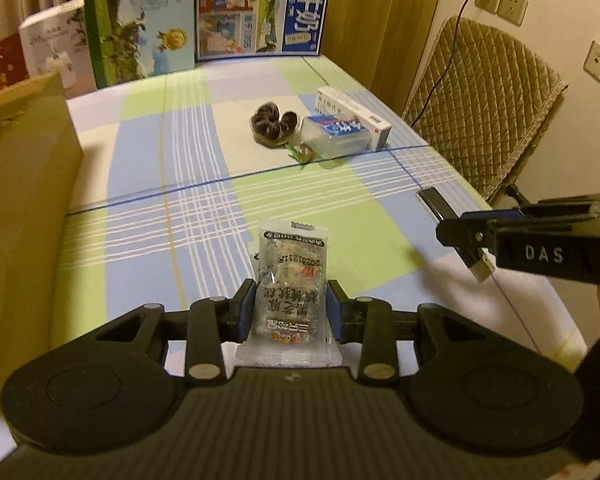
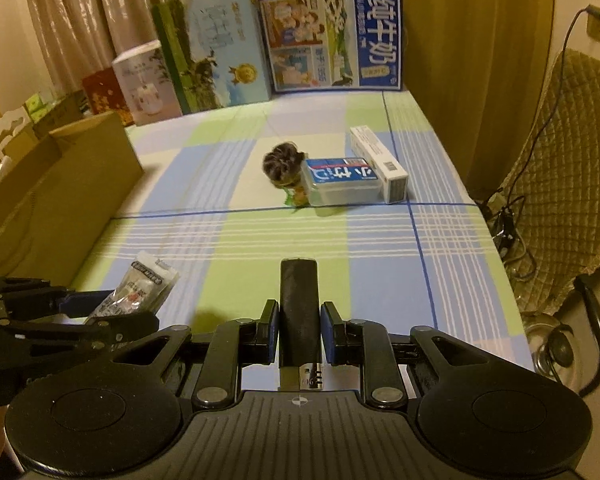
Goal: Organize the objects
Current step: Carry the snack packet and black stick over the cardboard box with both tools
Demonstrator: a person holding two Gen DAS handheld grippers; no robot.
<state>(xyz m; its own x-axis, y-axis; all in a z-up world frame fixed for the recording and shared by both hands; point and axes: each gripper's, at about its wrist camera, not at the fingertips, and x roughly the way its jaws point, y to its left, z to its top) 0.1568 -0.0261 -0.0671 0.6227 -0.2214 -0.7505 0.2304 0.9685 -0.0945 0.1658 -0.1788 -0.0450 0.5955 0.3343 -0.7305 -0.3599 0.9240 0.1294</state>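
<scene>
The left tool (image 1: pixel 291 310) pinches a snack packet (image 1: pixel 289 280) over the table's near edge; the right tool (image 2: pixel 299 334) pinches a USB stick (image 2: pixel 299 308). The slick packet could slip free.

Left hand-held gripper (image 1: pixel 291 308) clamped shut; right hand-held gripper (image 2: pixel 299 328) likewise, both level.

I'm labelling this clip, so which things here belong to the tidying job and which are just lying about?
Part of the job:
left gripper shut on the snack packet
right gripper shut on the black USB stick
hair scrunchie, clear plastic case, white carton and cardboard box, probably

Just lying about:
milk cartons
quilted chair
wall sockets
</scene>
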